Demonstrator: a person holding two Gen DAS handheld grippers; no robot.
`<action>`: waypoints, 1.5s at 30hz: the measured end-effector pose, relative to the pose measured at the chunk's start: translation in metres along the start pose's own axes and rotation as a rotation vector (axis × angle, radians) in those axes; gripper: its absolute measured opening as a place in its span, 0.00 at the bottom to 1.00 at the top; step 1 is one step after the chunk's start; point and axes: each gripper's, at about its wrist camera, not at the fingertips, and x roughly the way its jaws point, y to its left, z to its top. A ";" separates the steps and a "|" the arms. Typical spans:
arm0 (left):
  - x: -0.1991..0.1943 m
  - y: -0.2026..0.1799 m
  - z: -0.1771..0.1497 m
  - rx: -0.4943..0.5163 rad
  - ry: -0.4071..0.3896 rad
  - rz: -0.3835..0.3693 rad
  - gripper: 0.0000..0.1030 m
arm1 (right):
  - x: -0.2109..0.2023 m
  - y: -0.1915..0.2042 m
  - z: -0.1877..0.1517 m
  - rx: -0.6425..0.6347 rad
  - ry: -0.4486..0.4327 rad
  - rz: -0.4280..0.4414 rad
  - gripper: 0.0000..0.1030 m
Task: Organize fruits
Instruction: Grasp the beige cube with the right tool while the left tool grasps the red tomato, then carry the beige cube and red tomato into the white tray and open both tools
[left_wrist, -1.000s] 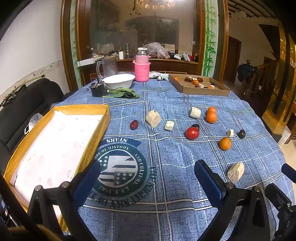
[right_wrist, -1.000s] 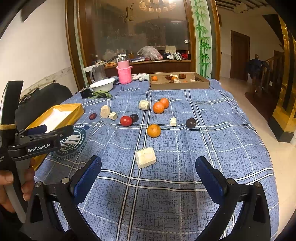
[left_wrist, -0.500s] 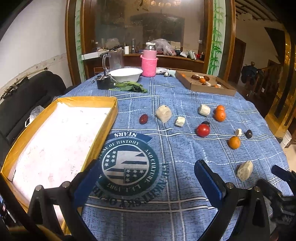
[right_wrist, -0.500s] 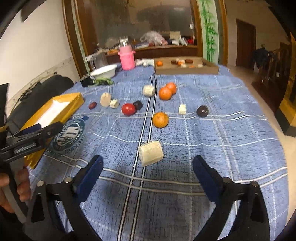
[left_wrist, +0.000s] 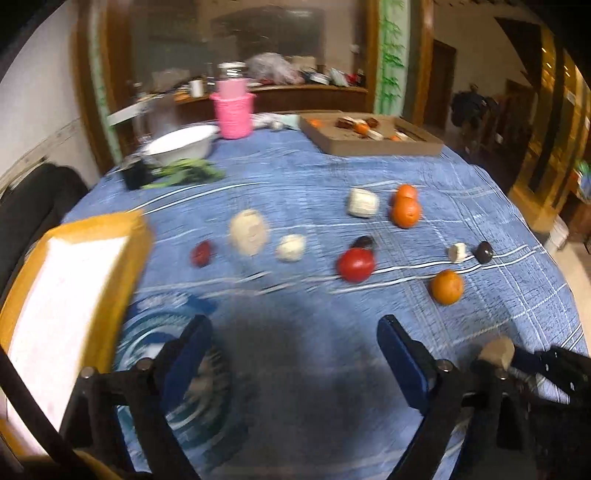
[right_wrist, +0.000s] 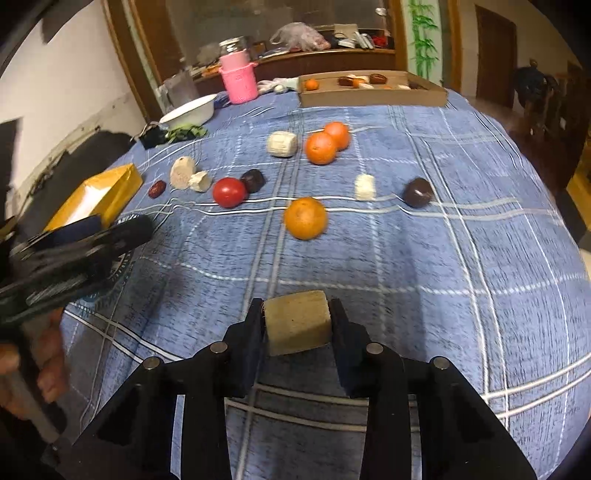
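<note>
My right gripper (right_wrist: 297, 323) is shut on a pale tan block (right_wrist: 297, 321) just above the blue tablecloth; the block also shows in the left wrist view (left_wrist: 498, 351). My left gripper (left_wrist: 293, 349) is open and empty over the cloth's round emblem. Ahead lie an orange (right_wrist: 306, 218), a red tomato (right_wrist: 229, 192), two more oranges (right_wrist: 321, 147), dark plums (right_wrist: 417, 192), a red date (right_wrist: 156, 189) and several white chunks (right_wrist: 282, 144). The yellow tray (left_wrist: 70, 280) is at the left.
A cardboard box (right_wrist: 373, 90) with fruit pieces stands at the far side. A pink container (right_wrist: 240, 79), a white bowl (right_wrist: 190, 110) and green leaves (right_wrist: 184, 132) are at the back left. The table edge curves away on the right.
My right gripper has moved forward and closed on the tan block. My left gripper has swung right and forward toward the fruits; its view is blurred.
</note>
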 end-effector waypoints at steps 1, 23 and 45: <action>0.008 -0.008 0.005 0.016 0.016 -0.014 0.84 | -0.001 -0.004 0.000 0.014 0.000 0.004 0.32; 0.009 -0.010 0.006 -0.037 0.057 -0.094 0.34 | -0.006 -0.008 0.011 0.047 -0.050 0.017 0.32; -0.102 0.120 -0.036 -0.226 -0.084 0.049 0.34 | -0.035 0.104 0.044 -0.133 -0.175 0.134 0.32</action>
